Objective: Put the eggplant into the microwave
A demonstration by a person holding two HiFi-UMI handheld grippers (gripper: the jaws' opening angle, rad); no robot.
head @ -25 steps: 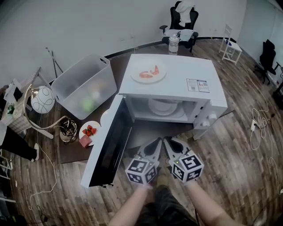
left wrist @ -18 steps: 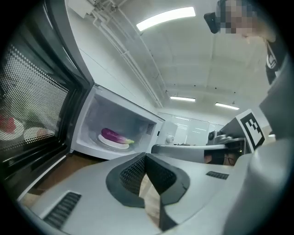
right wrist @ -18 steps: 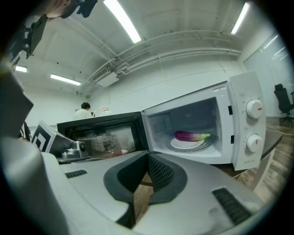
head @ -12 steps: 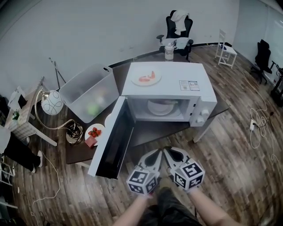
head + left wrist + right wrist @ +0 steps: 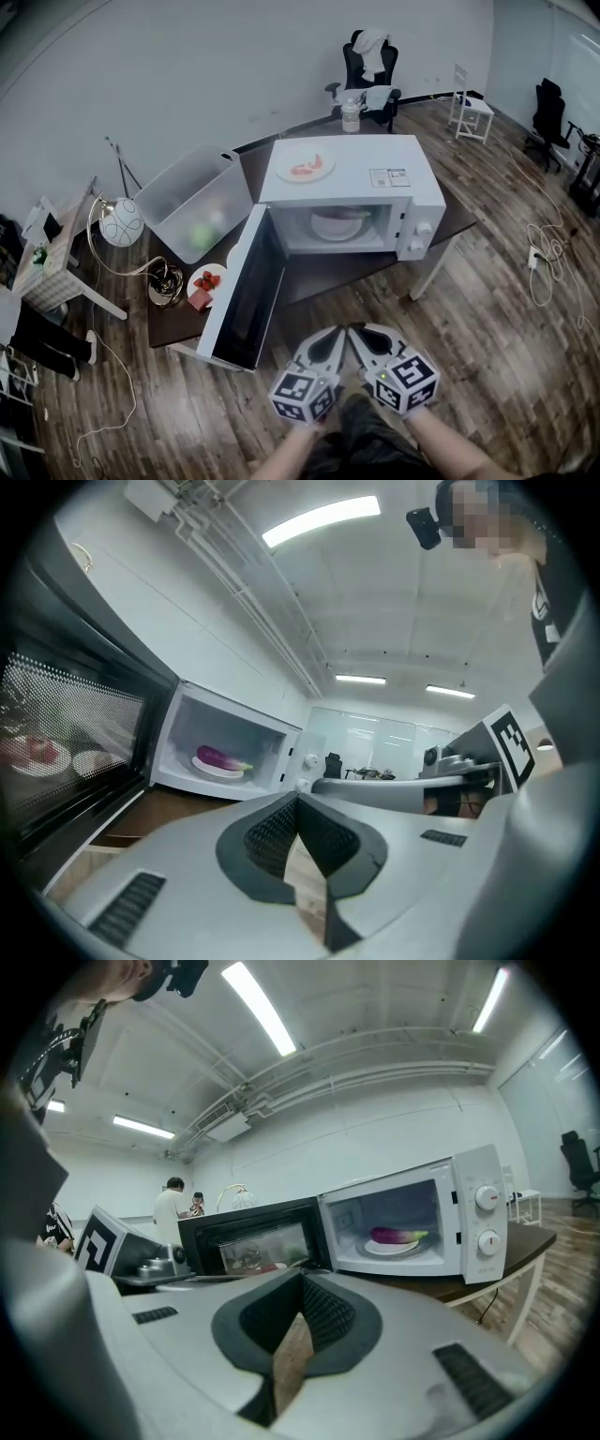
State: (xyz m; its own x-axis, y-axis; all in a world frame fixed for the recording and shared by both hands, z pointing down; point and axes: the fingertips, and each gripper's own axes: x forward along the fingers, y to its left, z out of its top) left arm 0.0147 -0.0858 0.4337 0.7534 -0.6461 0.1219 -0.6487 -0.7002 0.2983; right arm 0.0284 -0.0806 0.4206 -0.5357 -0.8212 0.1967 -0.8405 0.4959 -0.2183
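Seen from above, a person's two forearms reach forward at the near edge, each hand holding a gripper over a wooden floor [image 5: 487,309]. The left gripper [image 5: 333,331] and right gripper [image 5: 357,329] sit side by side, tips nearly touching each other. Each gripper's own view shows its jaws closed tip to tip, with nothing held between them.

Beyond the grippers, and apart from them, a dark brown table [image 5: 323,274] carries a white microwave [image 5: 422,183]. The microwave's door [image 5: 248,291] hangs wide open toward the left. Inside the microwave, a purple eggplant [image 5: 398,1236] with a green stem lies on a white plate [image 5: 373,1249].

On the microwave's top rests another plate [image 5: 281,173] holding something orange-red. On the table left of the open door is a small plate [image 5: 190,277] of red fruit. Farther left stands a clear plastic bin [image 5: 178,187]. Left of the bin, a lamp [image 5: 122,222] with a round white shade curves over a small side table.

At the far wall, behind the microwave, a black office chair [image 5: 367,58] has pale cloth draped over it.
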